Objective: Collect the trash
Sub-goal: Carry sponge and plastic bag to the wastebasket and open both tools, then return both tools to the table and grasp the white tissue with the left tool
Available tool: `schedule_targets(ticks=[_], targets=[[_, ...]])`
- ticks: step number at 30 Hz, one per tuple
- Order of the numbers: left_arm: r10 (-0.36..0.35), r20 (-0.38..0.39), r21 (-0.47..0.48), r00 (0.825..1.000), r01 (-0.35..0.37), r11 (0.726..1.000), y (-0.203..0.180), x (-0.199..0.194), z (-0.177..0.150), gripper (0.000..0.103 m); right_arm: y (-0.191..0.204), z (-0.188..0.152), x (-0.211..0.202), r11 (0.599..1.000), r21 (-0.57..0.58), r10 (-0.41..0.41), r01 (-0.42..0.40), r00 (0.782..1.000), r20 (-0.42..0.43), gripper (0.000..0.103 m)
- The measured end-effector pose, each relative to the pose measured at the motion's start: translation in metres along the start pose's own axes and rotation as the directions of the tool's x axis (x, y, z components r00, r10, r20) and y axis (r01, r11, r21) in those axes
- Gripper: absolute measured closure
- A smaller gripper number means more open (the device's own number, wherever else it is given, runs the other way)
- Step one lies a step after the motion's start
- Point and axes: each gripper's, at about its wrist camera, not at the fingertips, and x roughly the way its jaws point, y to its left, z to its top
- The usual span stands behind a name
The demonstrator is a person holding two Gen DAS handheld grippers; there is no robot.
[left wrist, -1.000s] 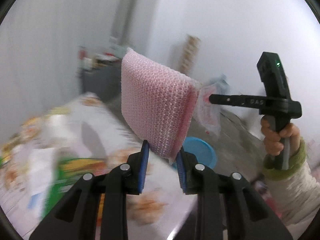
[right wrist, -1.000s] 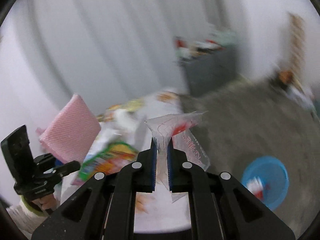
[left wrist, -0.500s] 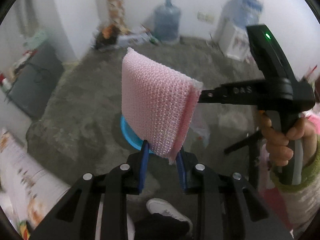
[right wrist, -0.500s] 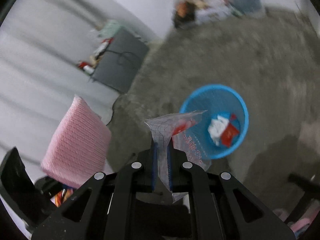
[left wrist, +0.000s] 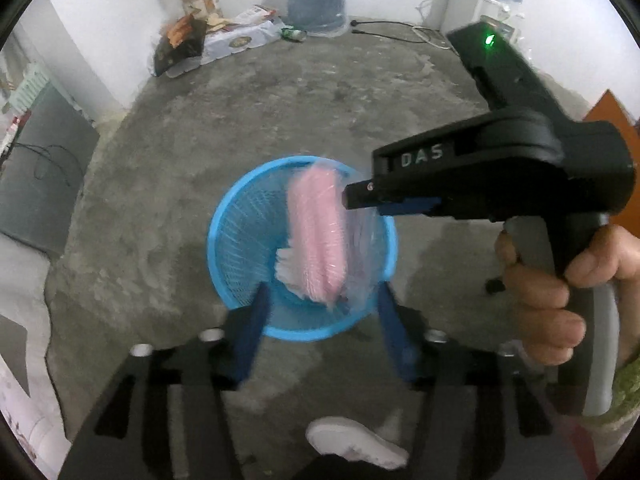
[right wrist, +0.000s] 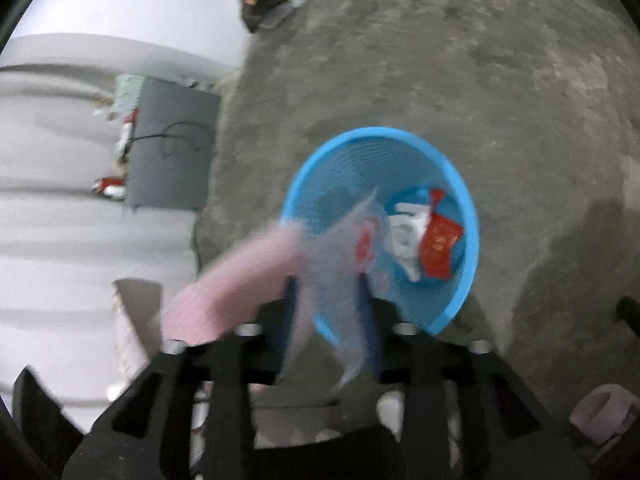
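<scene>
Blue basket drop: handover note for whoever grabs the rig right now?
Left gripper: jaws opening, pink sponge free of the pads, over the blue basket.
Right gripper: jaws opening, clear plastic bag slipping out over the basket rim.
Basket stands on the concrete floor, already holding a red wrapper and white scrap.
Left: confirm both pieces land inside, then go back for more trash.

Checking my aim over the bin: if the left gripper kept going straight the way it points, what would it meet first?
Most likely the pink sponge, dropping blurred just ahead of the opening left gripper, then the blue basket directly beneath. Depth is unclear through the blur.
</scene>
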Motion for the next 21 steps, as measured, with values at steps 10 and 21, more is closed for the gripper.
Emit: schedule_targets(ticks=[10, 21], targets=[[-0.016, 0.077, -0.046, 0.997, 0.019, 0.999, 0.021, -0.036, -0.008, 0.033, -0.001, -0.019, -0.020, 0.995, -0.062, -0.078, 0.082, 0.995, 0.061, 0.054], [-0.085, 0.232, -0.147, 0.969, 0.122, 0.982, 0.072, -0.164, -0.049, 0.023, 0.092, -0.084, -0.088, 0.913, -0.352, -0.122, 0.208, 0.960, 0.252, 0.023]])
